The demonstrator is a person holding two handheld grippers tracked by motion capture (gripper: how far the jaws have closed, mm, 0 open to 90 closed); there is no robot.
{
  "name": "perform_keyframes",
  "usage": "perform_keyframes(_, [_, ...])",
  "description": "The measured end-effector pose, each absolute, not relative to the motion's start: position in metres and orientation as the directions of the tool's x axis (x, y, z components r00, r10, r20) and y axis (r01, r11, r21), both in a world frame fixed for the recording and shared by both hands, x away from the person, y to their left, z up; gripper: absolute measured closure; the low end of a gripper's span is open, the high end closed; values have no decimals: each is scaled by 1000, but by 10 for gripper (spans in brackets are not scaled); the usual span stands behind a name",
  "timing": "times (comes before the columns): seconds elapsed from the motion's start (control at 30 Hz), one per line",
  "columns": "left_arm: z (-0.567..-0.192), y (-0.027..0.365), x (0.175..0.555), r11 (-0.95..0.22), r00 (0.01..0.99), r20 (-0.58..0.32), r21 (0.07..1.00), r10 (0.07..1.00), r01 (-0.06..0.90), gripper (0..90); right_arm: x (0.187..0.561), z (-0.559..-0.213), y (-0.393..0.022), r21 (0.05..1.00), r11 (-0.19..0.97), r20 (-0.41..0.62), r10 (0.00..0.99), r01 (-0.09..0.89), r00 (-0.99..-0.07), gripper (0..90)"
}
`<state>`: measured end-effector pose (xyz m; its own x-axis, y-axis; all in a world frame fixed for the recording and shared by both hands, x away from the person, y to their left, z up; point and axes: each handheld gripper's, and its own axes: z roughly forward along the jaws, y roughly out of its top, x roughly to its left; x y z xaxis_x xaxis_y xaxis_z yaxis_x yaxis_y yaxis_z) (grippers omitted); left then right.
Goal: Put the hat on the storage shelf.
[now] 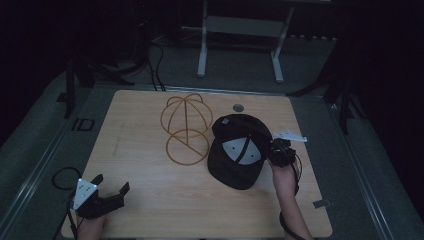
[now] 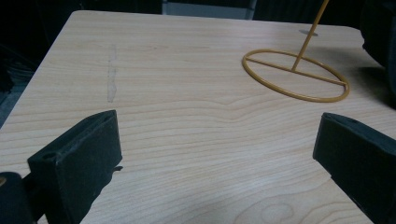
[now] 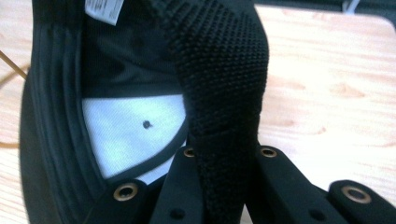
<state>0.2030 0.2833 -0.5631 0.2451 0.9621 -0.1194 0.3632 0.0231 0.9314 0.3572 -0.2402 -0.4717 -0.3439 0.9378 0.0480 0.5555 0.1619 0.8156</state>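
- Nearest the person, the left gripper point(image 1: 111, 192) rests low at the front left corner of the pale wooden table point(image 1: 140, 170), its black jaws spread wide with bare tabletop between them. It touches nothing and seems parked, waiting for its turn.
- Farther in on the right side, the right gripper point(image 1: 272, 150) has its jaws pressed together on the black woven back strap point(image 3: 224, 93) of the black baseball cap point(image 1: 235, 165). The right gripper view shows the strap running straight up out of the two pads.
- The cap lies upturned on the table, right of centre, its pale grey lining point(image 3: 130, 130) facing up. Holding it by the strap likely gives a firm handle for lifting it while leaving the crown free.
- Just left of the cap stands the thin gold wire hat stand point(image 1: 184, 127), a domed frame on a ring base point(image 2: 295, 74). It is empty and upright, probably where the cap is meant to go.
- Beyond the table the dark floor holds a grey metal frame point(image 1: 242, 42).
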Motion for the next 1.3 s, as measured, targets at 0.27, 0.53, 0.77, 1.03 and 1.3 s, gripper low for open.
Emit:
perform_keyframes(0.27, [-563, 283, 203, 23, 249, -120, 932, 961, 363, 16, 349, -444, -243, 863, 108, 84, 933, 494, -351, 884])
perform_keyframes(0.53, [-563, 282, 203, 21, 253, -120, 932, 960, 361, 16, 339, -421, -248, 894, 80, 104, 920, 440, -378, 886])
perform_keyframes(0.77, [-564, 282, 204, 20, 256, -120, 931, 959, 364, 16, 330, -406, -250, 914, 71, 110, 904, 400, -413, 886])
perform_keyframes(1.03, [-564, 280, 204, 10, 263, -112, 932, 958, 362, 16, 318, -389, -256, 931, 63, 107, 894, 358, -436, 885])
perform_keyframes(1.3, [-557, 263, 204, -1, 337, -139, 924, 931, 382, 16, 300, -369, -256, 952, 55, 98, 875, 300, -473, 885])
